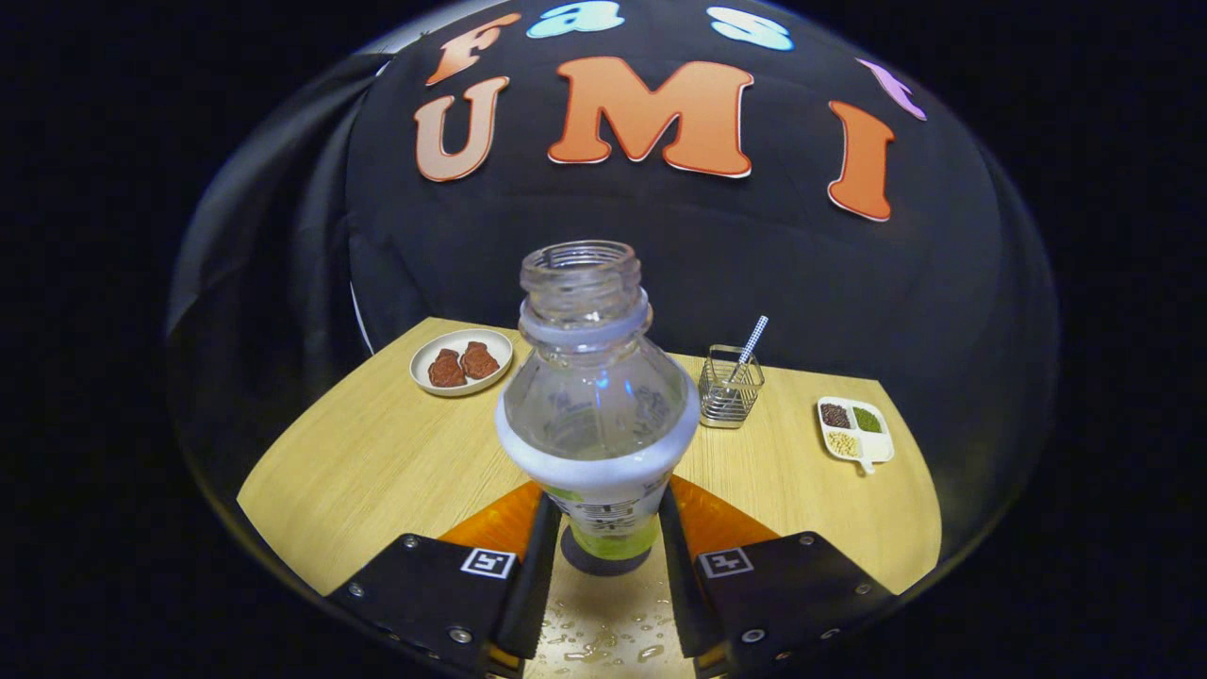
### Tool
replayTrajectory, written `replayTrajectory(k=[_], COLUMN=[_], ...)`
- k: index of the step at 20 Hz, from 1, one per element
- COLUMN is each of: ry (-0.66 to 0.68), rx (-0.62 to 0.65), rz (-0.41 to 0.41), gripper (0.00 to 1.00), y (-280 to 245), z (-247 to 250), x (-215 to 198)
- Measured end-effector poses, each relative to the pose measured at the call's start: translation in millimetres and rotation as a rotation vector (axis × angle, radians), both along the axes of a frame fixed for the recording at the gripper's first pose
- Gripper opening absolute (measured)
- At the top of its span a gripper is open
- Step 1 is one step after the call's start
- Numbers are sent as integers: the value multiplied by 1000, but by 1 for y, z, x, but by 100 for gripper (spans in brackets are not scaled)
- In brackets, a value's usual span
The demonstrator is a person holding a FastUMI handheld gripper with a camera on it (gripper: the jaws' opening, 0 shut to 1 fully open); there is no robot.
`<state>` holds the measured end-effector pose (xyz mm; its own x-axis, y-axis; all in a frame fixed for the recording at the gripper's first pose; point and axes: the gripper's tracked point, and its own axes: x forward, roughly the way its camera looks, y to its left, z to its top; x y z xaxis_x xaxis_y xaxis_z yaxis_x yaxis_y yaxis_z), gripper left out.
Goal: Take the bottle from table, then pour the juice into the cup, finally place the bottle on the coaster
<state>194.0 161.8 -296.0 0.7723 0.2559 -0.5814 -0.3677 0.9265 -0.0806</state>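
A clear uncapped bottle (596,396) with a white label band stands upright between my fingers. It looks nearly empty, with a little greenish liquid low down. Its base rests on or just above a dark round coaster (603,563), which is partly hidden by the bottle. My gripper (608,509) is shut on the bottle's lower body, one finger pressing on each side.
On the wooden table (377,471) beyond the bottle are a white plate with brown biscuits (461,361), a wire holder with a striped straw (732,385) and a small divided dish of grains (854,430). Droplets (603,641) lie on the table between my fingers.
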Motion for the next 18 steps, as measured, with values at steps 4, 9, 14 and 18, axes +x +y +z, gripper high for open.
replayTrajectory(k=[4,9,14,18], ry=[56,97,109,106], rx=[24,38,20,38], rz=[-18,-6,-7,-24], gripper=[56,56,56,57], y=[-3,-2,-2,-5], z=[-37,-74,-99,-98], x=[13,15,20,16])
